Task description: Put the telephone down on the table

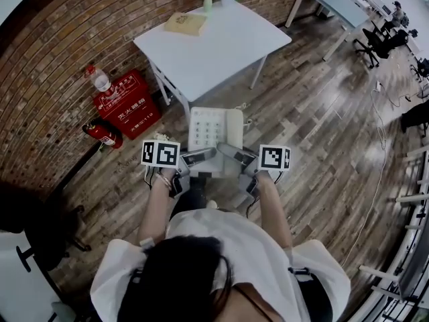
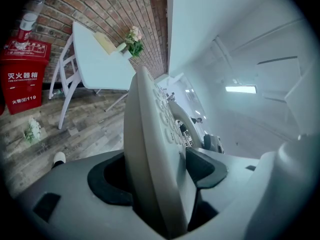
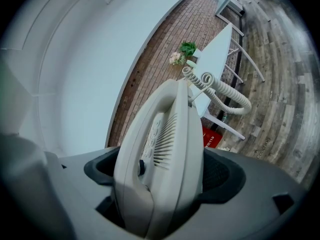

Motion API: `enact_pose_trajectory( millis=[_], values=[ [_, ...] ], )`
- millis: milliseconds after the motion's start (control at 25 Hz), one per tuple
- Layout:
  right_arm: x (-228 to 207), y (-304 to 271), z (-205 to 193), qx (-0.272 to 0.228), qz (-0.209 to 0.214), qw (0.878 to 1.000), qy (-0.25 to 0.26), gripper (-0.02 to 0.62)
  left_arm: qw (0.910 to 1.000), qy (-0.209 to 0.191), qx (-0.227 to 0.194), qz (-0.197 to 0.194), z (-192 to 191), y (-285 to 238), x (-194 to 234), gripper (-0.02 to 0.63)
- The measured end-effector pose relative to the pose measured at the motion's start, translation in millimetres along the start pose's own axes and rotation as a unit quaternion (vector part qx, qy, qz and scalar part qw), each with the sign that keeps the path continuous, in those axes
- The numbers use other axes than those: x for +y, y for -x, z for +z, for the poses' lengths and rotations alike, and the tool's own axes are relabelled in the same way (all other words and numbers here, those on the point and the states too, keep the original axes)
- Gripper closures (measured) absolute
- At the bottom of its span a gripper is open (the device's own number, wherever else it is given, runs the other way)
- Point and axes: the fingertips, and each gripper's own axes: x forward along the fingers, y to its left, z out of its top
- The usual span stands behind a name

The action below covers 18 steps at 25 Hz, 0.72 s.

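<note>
The telephone [image 1: 213, 127] sits mid-frame, below the table [image 1: 221, 52] at upper centre. The left gripper [image 1: 200, 157] and right gripper [image 1: 233, 154] both clench its lower edge.

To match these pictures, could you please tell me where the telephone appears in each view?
Head view: telephone at centre, below the white table.
Left gripper view: telephone centre, edge-on; white table upper left.
Right gripper view: telephone lower centre; white table upper right.
Shared landmark: the white table.

Clear across near half of table [image 1: 221, 49]; blocked at far edge by book [image 1: 186, 23], vase [image 1: 208, 4]. Left, on floor [image 1: 315, 139]: red box [image 1: 127, 104], extinguisher [image 1: 104, 134]. Open right.
</note>
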Motion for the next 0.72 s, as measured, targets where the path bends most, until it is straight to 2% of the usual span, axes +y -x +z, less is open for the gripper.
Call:
enact_pose_trajectory(
  millis=[400, 720],
  values=[
    [-13, -14, 17, -0.003, 0.001, 1.0, 0.006, 0.155, 1.0, -0.004, 0.0, -0.002, 19, -8, 15, 0.279],
    [-23, -47, 71, -0.009, -0.003, 1.0, 0.009, 0.155, 0.9999, -0.007, 0.005, -0.007, 81, -17, 31, 0.279]
  ],
)
